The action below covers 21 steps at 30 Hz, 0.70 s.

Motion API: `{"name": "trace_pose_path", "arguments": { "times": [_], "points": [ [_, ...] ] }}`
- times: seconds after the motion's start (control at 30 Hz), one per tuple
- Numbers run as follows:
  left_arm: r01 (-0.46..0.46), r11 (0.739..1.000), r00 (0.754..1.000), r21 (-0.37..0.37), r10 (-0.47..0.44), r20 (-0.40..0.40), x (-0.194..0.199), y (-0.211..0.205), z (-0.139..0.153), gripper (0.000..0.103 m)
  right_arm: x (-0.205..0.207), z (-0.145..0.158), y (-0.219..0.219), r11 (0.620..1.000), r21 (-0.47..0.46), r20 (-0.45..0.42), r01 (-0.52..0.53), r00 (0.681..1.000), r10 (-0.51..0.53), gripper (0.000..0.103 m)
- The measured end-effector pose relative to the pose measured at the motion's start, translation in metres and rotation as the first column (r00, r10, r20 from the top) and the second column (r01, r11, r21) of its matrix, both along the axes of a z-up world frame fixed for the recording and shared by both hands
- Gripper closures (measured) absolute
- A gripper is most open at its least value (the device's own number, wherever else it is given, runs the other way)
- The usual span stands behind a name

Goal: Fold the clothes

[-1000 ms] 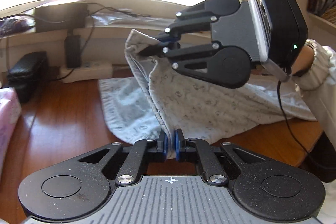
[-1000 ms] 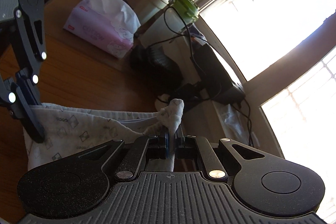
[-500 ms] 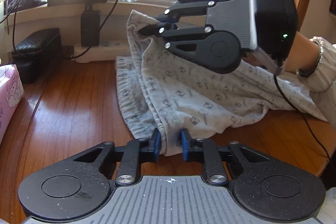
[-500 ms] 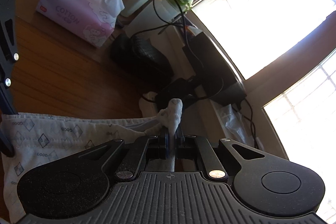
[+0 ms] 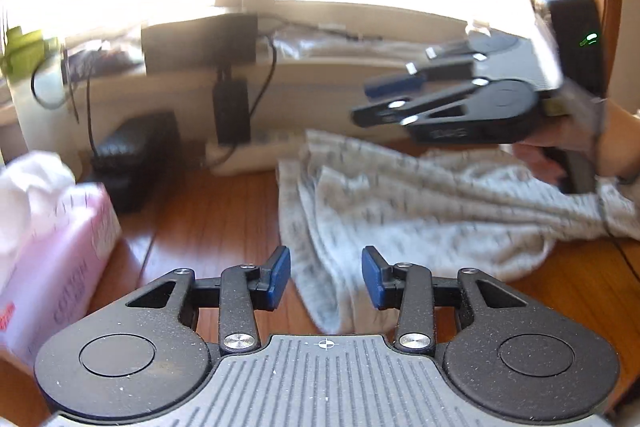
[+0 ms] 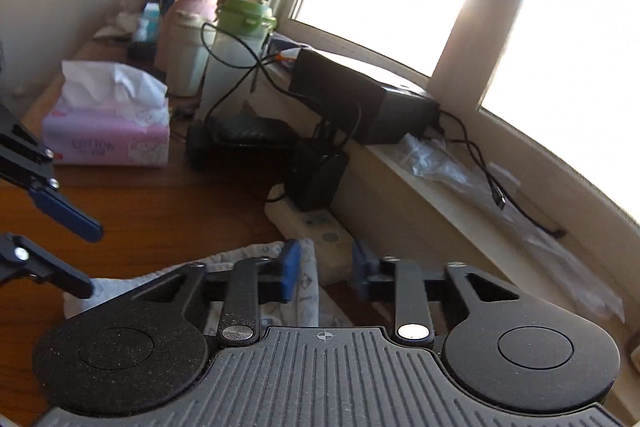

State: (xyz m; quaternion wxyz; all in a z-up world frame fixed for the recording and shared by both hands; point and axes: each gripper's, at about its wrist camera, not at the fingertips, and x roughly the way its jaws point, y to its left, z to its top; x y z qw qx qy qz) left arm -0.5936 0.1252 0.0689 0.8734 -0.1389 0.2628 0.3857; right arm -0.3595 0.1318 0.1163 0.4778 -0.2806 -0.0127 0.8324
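Pale grey patterned cotton garment (image 5: 420, 211) lies crumpled on the brown wooden surface (image 5: 208, 223), right of the pink tissue box (image 5: 52, 267). Left gripper (image 5: 326, 277): jaws opening, cloth edge between them, pads not pressing. Right gripper (image 6: 324, 269): jaws opening above the garment's far corner, holding nothing. Judgement: one fold just laid; garment bunched, smoothing and further folds remain.

Pale grey garment (image 5: 420, 195) with small dark diamond print, pink tissue pack (image 6: 106, 141), green-lidded bottle (image 6: 240, 47)
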Motion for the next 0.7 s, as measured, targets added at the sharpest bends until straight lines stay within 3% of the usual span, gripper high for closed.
{"name": "trace_pose_path", "arguments": {
  "times": [0.1, 0.3, 0.4, 0.53, 0.7],
  "points": [
    [0.020, 1.000, 1.000, 0.016, -0.020, 0.006, 0.020, 0.006, 0.003, 0.060, 0.017, 0.002, -0.007, 0.999, -0.044, -0.038, 0.015, 0.999, -0.017, 0.082],
    [0.085, 0.995, 0.994, 0.060, -0.080, -0.079, 0.082, 0.020, -0.003, 0.060, 0.056, -0.007, -0.035, 0.990, -0.118, -0.077, 0.077, 0.993, -0.087, 0.082],
    [0.113, 0.993, 0.986, 0.025, -0.109, -0.123, 0.110, 0.030, -0.011, 0.060, 0.081, -0.012, -0.053, 0.986, -0.121, -0.052, 0.113, 0.991, -0.120, 0.081],
    [0.116, 0.993, 0.972, -0.037, -0.121, -0.202, 0.120, 0.033, -0.033, 0.060, 0.132, -0.023, -0.076, 0.970, -0.151, -0.043, 0.190, 0.979, -0.198, 0.079],
    [0.086, 0.995, 0.978, -0.050, -0.094, -0.188, 0.097, 0.023, -0.034, 0.060, 0.191, -0.050, -0.095, 0.935, -0.193, -0.004, 0.297, 0.953, -0.304, 0.078]
  ]
}}
